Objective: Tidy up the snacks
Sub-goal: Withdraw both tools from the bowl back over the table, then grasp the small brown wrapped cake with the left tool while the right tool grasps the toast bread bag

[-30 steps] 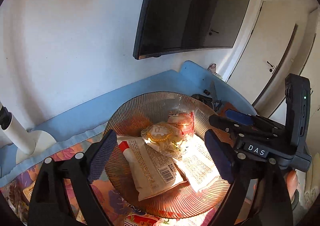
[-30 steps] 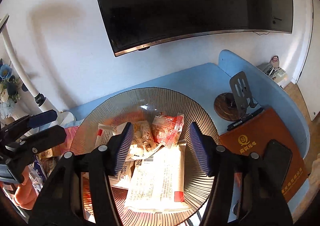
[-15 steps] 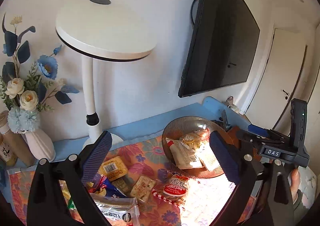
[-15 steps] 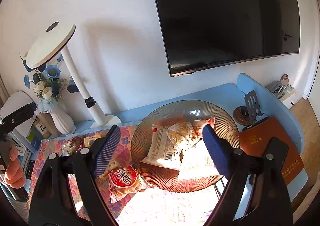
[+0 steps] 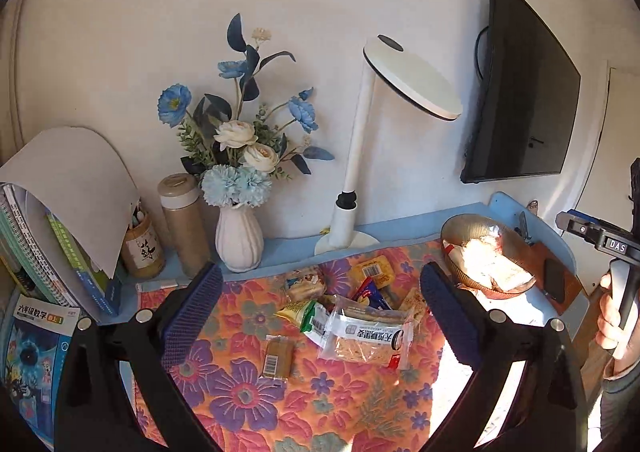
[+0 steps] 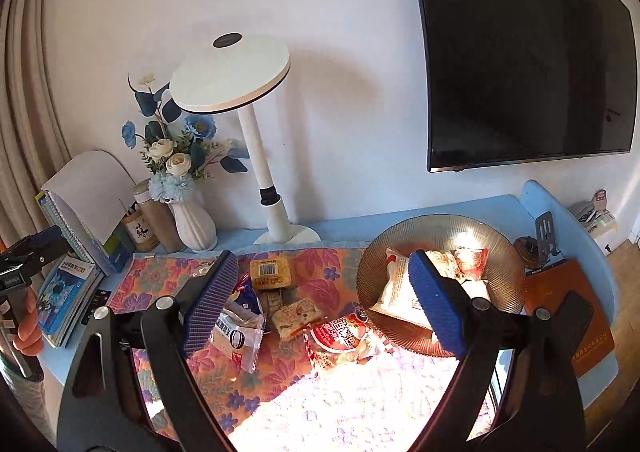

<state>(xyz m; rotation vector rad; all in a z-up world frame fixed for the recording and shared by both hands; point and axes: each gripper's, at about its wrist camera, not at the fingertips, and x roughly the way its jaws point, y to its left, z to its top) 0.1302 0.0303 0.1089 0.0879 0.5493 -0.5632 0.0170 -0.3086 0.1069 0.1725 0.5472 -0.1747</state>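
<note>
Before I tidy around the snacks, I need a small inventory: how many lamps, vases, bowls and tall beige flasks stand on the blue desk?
White round-headed desk lamp: 1
White ribbed ceramic vase with flowers: 1
Brown ribbed glass bowl: 1
Tall beige flask: 1
Total: 4

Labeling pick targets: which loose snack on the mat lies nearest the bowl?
The round red-labelled packet: it lies beside the glass bowl's near rim, while the yellow barcode pack and clear-wrapped bread lie farther left.

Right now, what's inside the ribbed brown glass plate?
The ribbed brown glass plate holds a white barcoded packet, a pale crinkled wrapper and a red-and-white packet. The right gripper's blue finger covers the middle; anything beneath the pile is hidden.
</note>
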